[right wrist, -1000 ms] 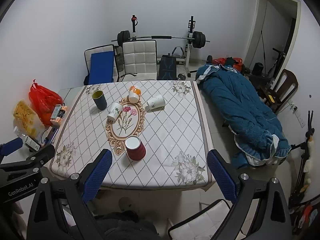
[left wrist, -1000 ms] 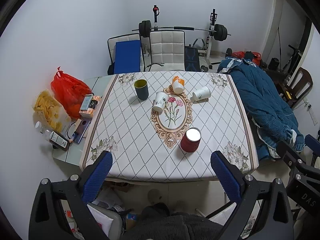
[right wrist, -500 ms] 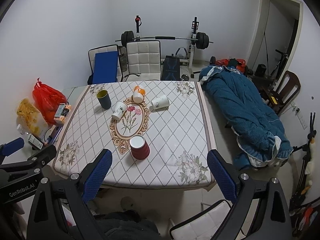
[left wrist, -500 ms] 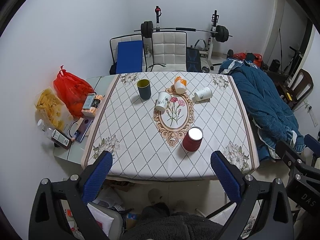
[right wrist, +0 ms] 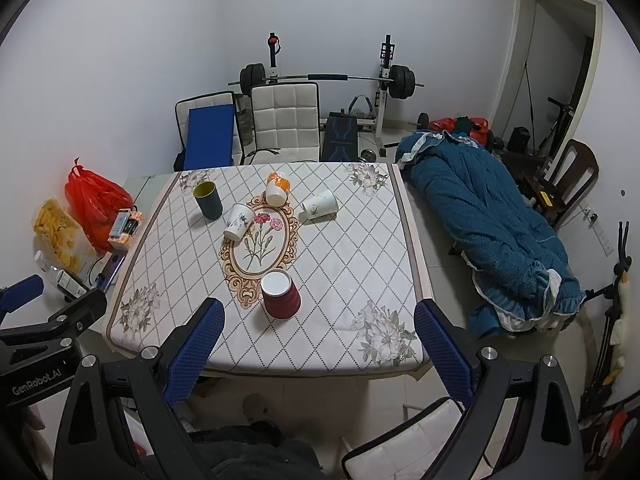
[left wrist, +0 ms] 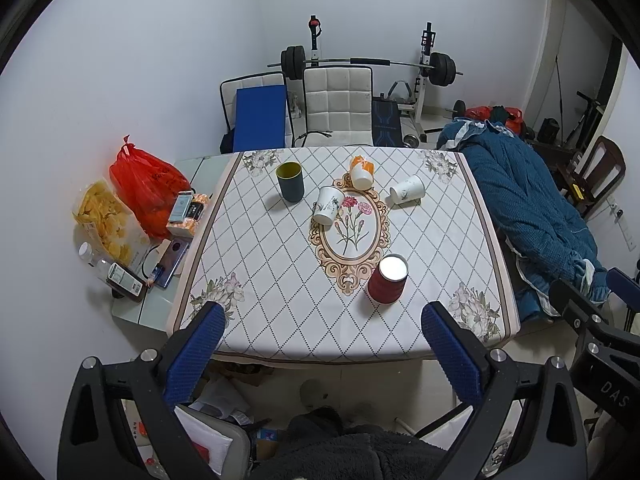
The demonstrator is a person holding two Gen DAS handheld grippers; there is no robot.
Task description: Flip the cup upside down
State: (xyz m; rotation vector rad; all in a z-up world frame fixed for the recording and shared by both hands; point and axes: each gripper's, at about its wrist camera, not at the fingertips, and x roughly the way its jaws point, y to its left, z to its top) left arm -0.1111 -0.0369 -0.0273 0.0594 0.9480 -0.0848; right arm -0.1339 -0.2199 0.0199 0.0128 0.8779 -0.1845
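Note:
A red paper cup [left wrist: 388,284] [right wrist: 281,294] stands upside down near the table's front, its white base up. A dark green cup [left wrist: 290,181] [right wrist: 208,199] stands upright at the back left. A white flowered cup [left wrist: 327,210] [right wrist: 238,221], an orange-and-white cup [left wrist: 361,171] [right wrist: 277,188] and another white cup [left wrist: 407,189] [right wrist: 320,204] lie on their sides. My left gripper [left wrist: 320,356] and right gripper [right wrist: 320,348] are both open and empty, held above and before the table's front edge.
The table [left wrist: 280,280] has a diamond-pattern cloth with a floral oval. A red bag [left wrist: 148,184], a snack bag and small items lie on a side surface at the left. Chairs and a barbell rack stand behind. A blue quilt [right wrist: 488,232] lies at the right.
Both grippers have drifted a little left and slightly back from the table, so the table has shifted right in both views. No cup has moved.

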